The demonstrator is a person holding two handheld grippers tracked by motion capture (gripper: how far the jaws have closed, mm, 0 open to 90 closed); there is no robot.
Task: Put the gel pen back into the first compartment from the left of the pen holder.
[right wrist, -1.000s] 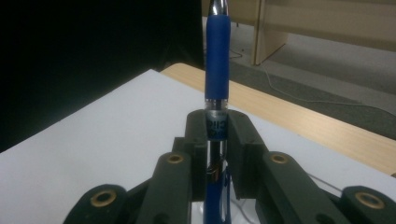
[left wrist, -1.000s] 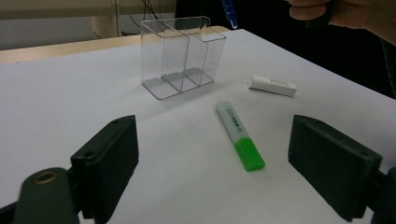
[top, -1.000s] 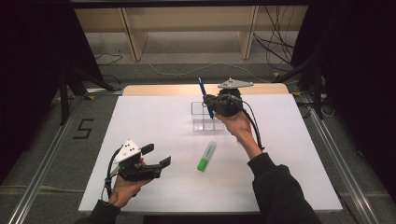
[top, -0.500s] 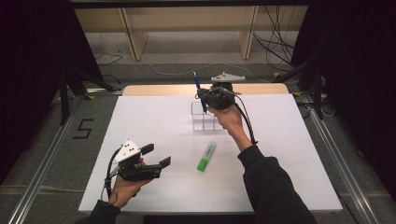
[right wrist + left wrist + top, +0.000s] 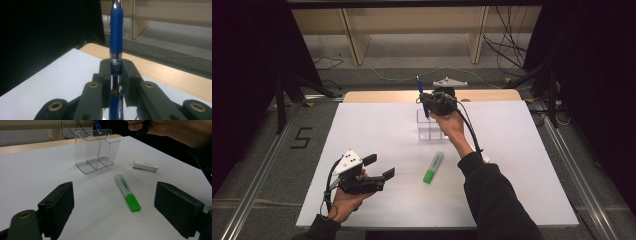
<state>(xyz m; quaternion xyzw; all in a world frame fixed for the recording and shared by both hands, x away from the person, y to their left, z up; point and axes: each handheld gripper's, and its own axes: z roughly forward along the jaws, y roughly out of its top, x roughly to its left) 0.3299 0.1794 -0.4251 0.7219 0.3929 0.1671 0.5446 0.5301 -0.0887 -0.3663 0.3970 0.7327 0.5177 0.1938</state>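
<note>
My right gripper is shut on a blue pen, which stands nearly upright between its pads. It hovers at the far middle of the table, over a clear three-compartment organizer. In the left gripper view the pen's lower end is level with the organizer's top rim. A green highlighter lies flat in front of the organizer. At the near left my left gripper is open and holds nothing, its jaws pointing toward the highlighter.
A white board covers the table, with a strip of wooden edge at the back. A small white eraser lies to the right of the organizer. Metal rails and dark stands flank the table.
My right hand has carried the pen leftward and slightly farther back, bringing it over the organizer. The left gripper has stayed still.
</note>
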